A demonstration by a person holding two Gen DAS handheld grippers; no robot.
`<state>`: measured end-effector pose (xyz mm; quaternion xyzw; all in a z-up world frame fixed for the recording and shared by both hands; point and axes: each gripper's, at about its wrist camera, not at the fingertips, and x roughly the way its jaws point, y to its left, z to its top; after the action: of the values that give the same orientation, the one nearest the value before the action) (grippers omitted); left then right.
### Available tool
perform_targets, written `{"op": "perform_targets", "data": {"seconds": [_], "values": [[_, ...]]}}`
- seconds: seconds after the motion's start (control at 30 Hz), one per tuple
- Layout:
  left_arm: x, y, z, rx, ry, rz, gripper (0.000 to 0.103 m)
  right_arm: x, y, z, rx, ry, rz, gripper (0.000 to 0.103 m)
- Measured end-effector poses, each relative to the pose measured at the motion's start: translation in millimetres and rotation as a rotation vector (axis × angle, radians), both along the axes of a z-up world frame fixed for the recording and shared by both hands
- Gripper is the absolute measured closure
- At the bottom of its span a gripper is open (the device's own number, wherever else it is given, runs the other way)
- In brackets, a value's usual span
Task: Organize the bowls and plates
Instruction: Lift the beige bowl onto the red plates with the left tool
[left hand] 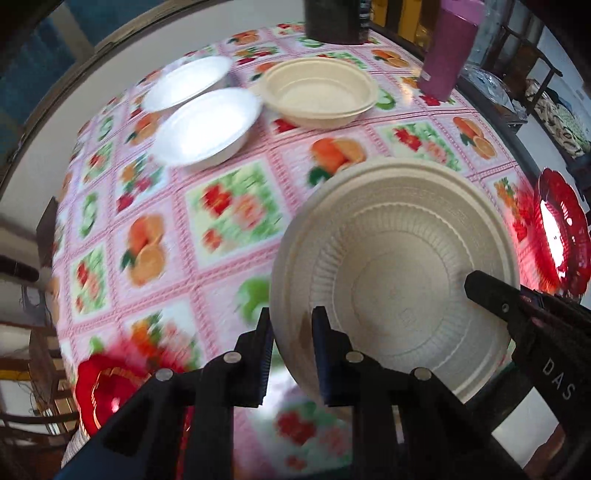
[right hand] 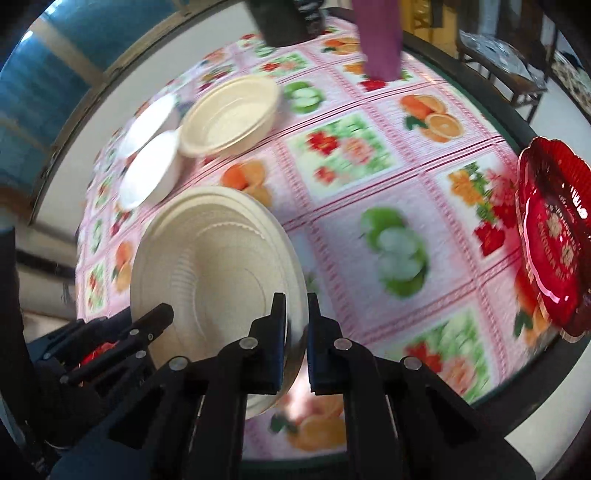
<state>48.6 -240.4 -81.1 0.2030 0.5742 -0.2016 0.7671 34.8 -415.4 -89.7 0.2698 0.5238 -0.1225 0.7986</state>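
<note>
black fingers of the left gripper are clamped tight on the near rim of a cream ribbed bowl, and the bowl hangs tilted above the fruit-print tablecloth. over on the opposite rim, the right gripper is pinching that same bowl, so both claws are grasping it, one on each side. across the table sits another cream bowl, upright, and just beside it two white bowls that overlap at the edges. a red plate lies at the table's right edge, a second red plate shows at the near left, blurred. a purple bottle stands at the far side, next to a dark container.
</note>
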Motion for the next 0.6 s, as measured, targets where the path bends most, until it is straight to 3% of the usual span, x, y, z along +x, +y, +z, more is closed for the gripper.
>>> {"op": "perform_targets", "data": {"seconds": [0.27, 0.47, 0.6], "values": [[-18, 90, 10, -0.002, -0.012, 0.072, 0.08, -15, 79, 6, 0.031, -0.027, 0.137, 0.092], [-22, 171, 19, 0.001, -0.045, 0.175, 0.079, -18, 157, 13, 0.043, -0.059, 0.281, 0.091], [-24, 222, 15, -0.008, -0.025, 0.267, 0.079, -17, 211, 11, 0.035, -0.064, 0.382, 0.091]]}}
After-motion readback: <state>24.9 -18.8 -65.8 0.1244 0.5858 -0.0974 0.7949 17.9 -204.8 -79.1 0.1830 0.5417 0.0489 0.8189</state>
